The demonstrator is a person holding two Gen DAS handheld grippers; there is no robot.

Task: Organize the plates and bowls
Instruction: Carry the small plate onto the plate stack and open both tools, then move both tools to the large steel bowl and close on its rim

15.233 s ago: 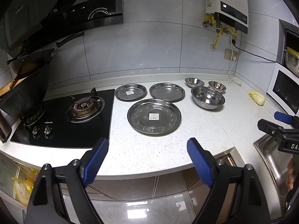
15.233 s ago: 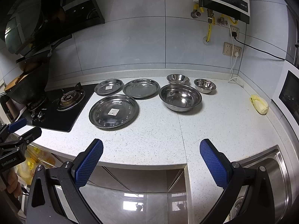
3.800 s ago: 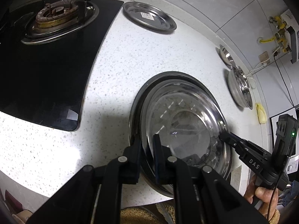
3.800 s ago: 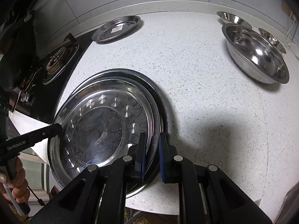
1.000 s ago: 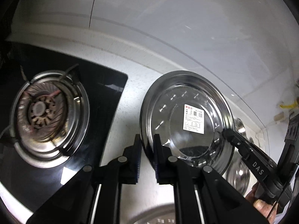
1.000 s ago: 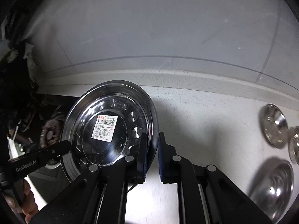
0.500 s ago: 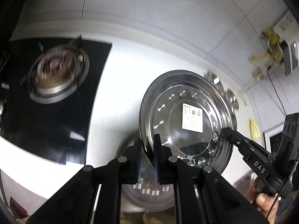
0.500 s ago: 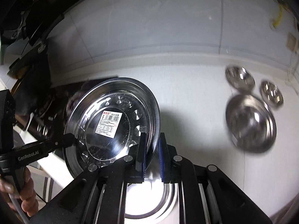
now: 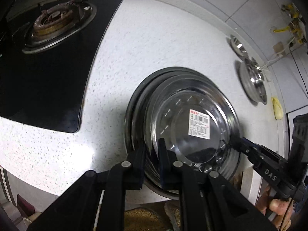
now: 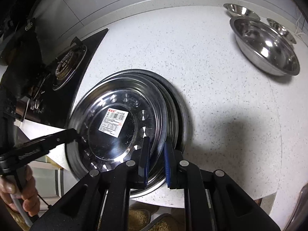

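Note:
A small steel plate with a white label (image 9: 198, 123) (image 10: 115, 123) sits over the stack of larger steel plates (image 9: 138, 104) (image 10: 177, 104) near the counter's front edge. My left gripper (image 9: 152, 154) is shut on the small plate's left rim. My right gripper (image 10: 156, 154) is shut on its right rim, and also shows in the left wrist view (image 9: 238, 140). The left gripper shows in the right wrist view (image 10: 75, 132). A large steel bowl (image 10: 267, 46) (image 9: 254, 80) and two small bowls (image 10: 240, 9) (image 10: 281, 28) stand at the back right.
A black gas hob (image 9: 48, 57) (image 10: 65, 65) lies left of the plates. A yellow object (image 9: 277, 107) lies by the right wall. White speckled counter (image 10: 221, 96) spreads between plates and bowls. The counter's front edge runs just under the stack.
The small labelled plate, held by both grippers, has come down from in front of the wall onto the stack of larger plates.

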